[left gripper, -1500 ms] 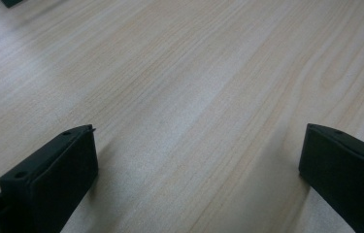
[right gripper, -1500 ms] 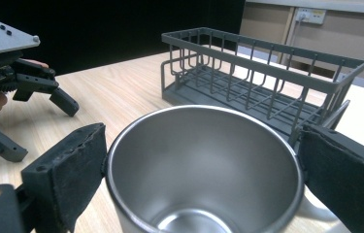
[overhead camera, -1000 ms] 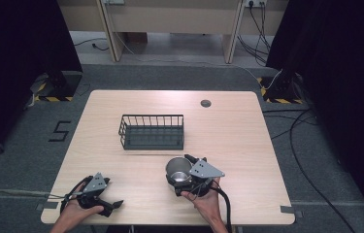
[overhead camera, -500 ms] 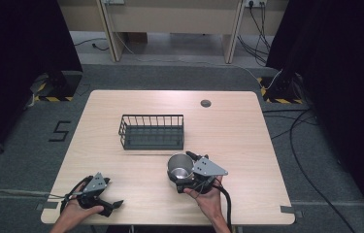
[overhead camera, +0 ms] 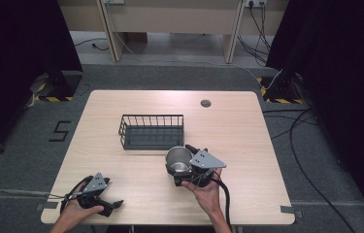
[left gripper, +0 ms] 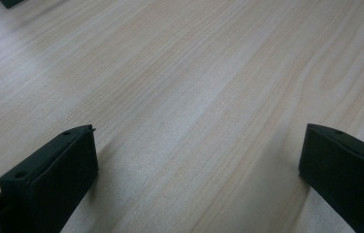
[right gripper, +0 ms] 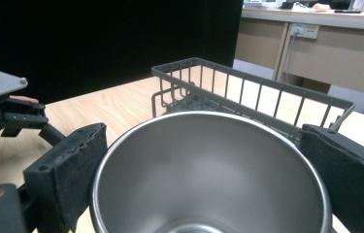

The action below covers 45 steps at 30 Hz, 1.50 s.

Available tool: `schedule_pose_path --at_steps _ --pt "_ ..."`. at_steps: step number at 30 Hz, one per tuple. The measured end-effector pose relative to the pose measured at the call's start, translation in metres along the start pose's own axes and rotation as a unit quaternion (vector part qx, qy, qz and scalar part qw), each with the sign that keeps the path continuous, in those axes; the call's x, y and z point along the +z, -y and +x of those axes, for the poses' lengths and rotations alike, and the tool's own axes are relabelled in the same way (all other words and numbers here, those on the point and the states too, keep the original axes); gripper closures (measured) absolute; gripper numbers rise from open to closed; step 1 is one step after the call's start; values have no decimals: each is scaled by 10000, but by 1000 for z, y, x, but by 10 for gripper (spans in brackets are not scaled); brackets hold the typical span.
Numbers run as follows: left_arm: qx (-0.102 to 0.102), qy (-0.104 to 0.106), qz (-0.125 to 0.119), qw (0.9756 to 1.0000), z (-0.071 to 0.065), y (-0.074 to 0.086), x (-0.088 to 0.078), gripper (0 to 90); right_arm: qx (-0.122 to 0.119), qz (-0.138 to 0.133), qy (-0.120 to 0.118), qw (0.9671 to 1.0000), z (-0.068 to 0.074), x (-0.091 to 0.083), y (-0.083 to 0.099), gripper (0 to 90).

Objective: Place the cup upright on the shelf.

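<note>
A shiny steel cup stands upright just in front of the dark wire basket, near the table's middle. My right gripper is shut on the steel cup, held by a hand from the front. In the right gripper view the cup sits between both black pads, which press its rim, with the basket close behind. My left gripper rests at the front left, far from the cup. Its jaws are open over bare wood in the left gripper view.
The wooden table has a round dark grommet at the back right. A cable trails from the right gripper over the front edge. The left gripper shows off to the left in the right gripper view.
The right gripper and the cup in it have shifted a little away from the person, closer to the basket. The left gripper has stayed put.
</note>
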<state>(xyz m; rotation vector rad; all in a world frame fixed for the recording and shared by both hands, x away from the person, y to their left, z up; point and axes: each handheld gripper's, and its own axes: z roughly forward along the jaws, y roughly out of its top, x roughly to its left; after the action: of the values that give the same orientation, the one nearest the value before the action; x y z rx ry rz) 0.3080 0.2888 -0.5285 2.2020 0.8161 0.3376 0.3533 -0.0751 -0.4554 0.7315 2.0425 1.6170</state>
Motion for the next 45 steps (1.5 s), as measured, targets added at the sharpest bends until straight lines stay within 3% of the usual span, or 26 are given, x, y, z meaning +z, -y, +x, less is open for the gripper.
schedule_pose_path --at_steps 12,21,31,45 --pt "4 5 2 10000 0 0 0 0 132 -56 205 9997 3 7 -16 61" --pt "7 3 4 10000 0 0 0 0 16 -52 322 9995 8 14 -36 61" --pt "10 3 6 10000 0 0 0 0 -39 -53 370 9993 11 24 -54 61" --pt "6 7 -8 10000 0 0 0 0 86 -53 369 9993 8 45 -81 61"
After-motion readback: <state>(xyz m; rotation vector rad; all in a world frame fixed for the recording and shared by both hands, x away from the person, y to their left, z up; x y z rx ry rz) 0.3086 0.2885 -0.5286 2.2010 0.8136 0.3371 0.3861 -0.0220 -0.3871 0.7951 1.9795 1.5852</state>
